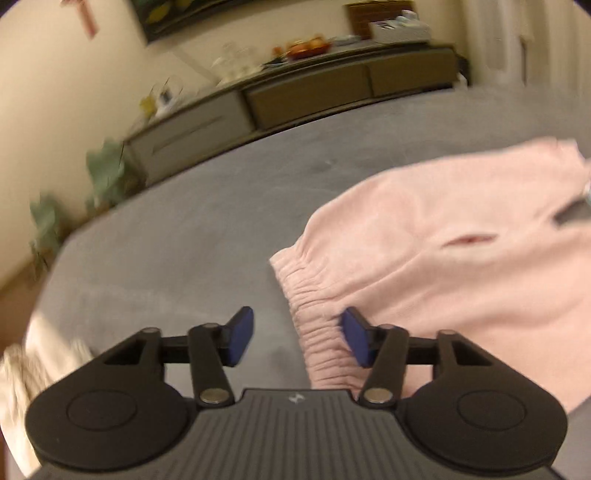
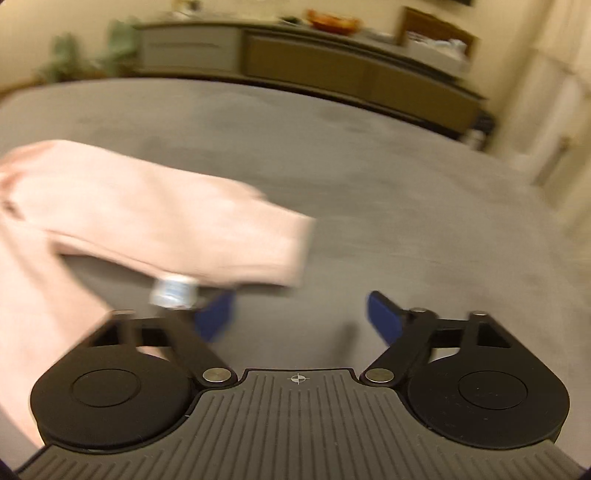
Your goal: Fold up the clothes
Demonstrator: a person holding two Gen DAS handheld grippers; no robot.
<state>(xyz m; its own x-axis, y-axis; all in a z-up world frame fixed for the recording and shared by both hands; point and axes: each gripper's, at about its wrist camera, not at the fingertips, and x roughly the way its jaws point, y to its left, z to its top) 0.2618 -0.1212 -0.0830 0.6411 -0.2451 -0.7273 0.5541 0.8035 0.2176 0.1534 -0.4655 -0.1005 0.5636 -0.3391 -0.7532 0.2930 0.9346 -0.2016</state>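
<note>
Broadly, both views showed a wide grey fabric-covered surface (image 1: 192,206); whether bed or padded bench could not be told. Behind it a long low sideboard (image 1: 303,99) ran along a cream wall, with green plants (image 1: 107,173) near its left end. Both frames were blurred.

Left wrist view: pink garment (image 1: 454,236) lay spread on the grey surface, right of centre, its gathered elastic waistband (image 1: 317,325) at the near left edge. The left hand-held gripper (image 1: 297,339) had its blue pads spread wide apart, holding nothing; the right pad (image 1: 354,341) sat over the waistband, contact not resolvable. A pale cream cloth (image 1: 33,369) lay bunched at the near left corner, seen only here, as was a dark framed picture (image 1: 192,14) on the wall.

Right wrist view: the right hand-held gripper (image 2: 299,314) was likewise spread, nothing between its pads. One leg of the pink garment (image 2: 159,218) reached in from the left, ending ahead of the gripper. A small silvery-white cylindrical object (image 2: 173,291) sat just beside the left pad; its identity was unclear.

Containers: a bowl (image 1: 308,48) on the sideboard held orange-red contents, too blurred to name; a white box (image 1: 402,29) farther right held pale items.
</note>
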